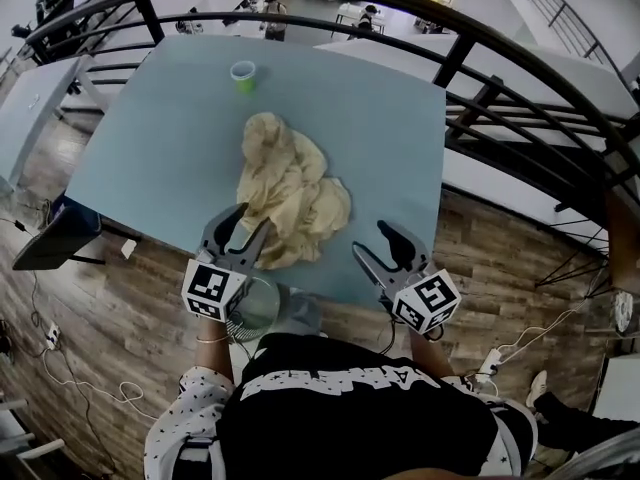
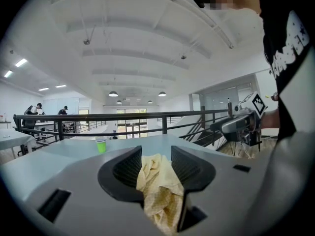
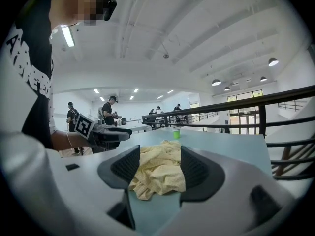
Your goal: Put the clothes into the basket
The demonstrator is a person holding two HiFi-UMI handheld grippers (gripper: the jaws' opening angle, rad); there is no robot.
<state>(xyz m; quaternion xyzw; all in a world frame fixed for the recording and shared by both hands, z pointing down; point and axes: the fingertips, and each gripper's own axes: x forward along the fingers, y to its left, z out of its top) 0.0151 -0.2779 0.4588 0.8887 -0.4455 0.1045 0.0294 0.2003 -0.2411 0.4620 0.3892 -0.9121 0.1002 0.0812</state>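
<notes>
A crumpled pale-yellow cloth point(image 1: 290, 188) lies at the near edge of a blue-grey bench point(image 1: 150, 138), beside a black mezzanine railing point(image 1: 470, 58). The left hand-held gripper point(image 1: 252, 218), jaws apart, straddles the cloth's near edge. The right hand-held gripper point(image 1: 372, 238), jaws apart, sits to its right.

The clothes point(image 1: 290, 193) are lying heaped mid-table point(image 1: 150, 148), reaching toward its near edge. The cup point(image 1: 243, 75) is standing behind them, close to the far edge. The left gripper point(image 1: 255, 215) is sitting over the near edge, the heap's near end lying between its parted jaws. The right gripper point(image 1: 367, 236) is hovering to the heap's right at the same edge, jaws apart. A railing point(image 1: 470, 43) is running behind the table.
</notes>
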